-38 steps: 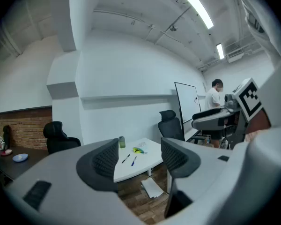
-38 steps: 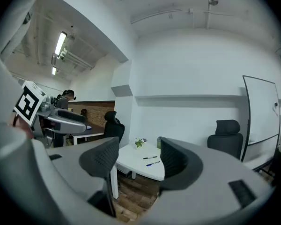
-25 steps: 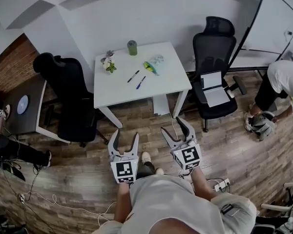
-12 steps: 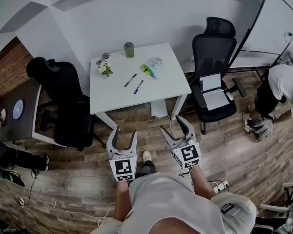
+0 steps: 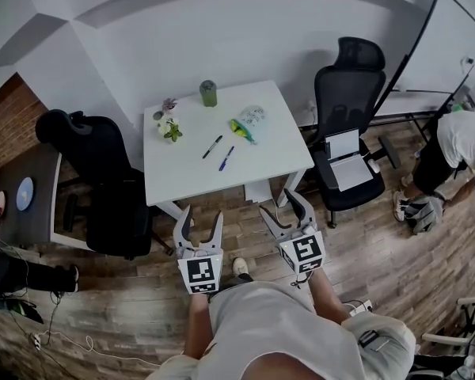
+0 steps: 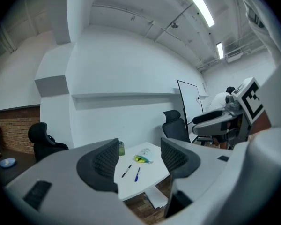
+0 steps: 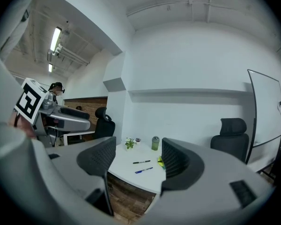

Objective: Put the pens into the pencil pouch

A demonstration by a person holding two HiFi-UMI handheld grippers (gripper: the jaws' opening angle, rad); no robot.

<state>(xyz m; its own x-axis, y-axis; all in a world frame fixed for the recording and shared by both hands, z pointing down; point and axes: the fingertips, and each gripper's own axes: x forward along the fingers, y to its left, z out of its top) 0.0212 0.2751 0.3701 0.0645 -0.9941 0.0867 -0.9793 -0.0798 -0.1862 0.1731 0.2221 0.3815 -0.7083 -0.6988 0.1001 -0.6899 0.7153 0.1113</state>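
Note:
A white table [image 5: 182, 172] stands ahead of me. On it lie a black pen [image 5: 212, 146], a blue pen [image 5: 226, 158] and a pale pencil pouch [image 5: 248, 121] with its yellow-green mouth towards the pens. Both grippers hang over the wooden floor, short of the table's near edge. My left gripper [image 5: 199, 220] is open and empty, and so is my right gripper [image 5: 280, 209]. Between the left gripper's [image 6: 139, 157] jaws I see the black pen [image 6: 126, 170], the blue pen [image 6: 137, 173] and the pouch [image 6: 143, 159] far off. In the right gripper view, the right gripper [image 7: 138, 159] frames both pens [image 7: 144, 170].
A green cup [image 5: 208, 93] and a small plant [image 5: 172, 131] stand at the table's back left. Black office chairs flank the table, left [image 5: 103, 172] and right [image 5: 344, 133]. A person [image 5: 459, 141] crouches at the far right by a whiteboard [image 5: 447, 46].
The table has drawn nearer and sits lower in the head view as I walk towards it. Both grippers have gone forward with me, and the right jaws have spread slightly.

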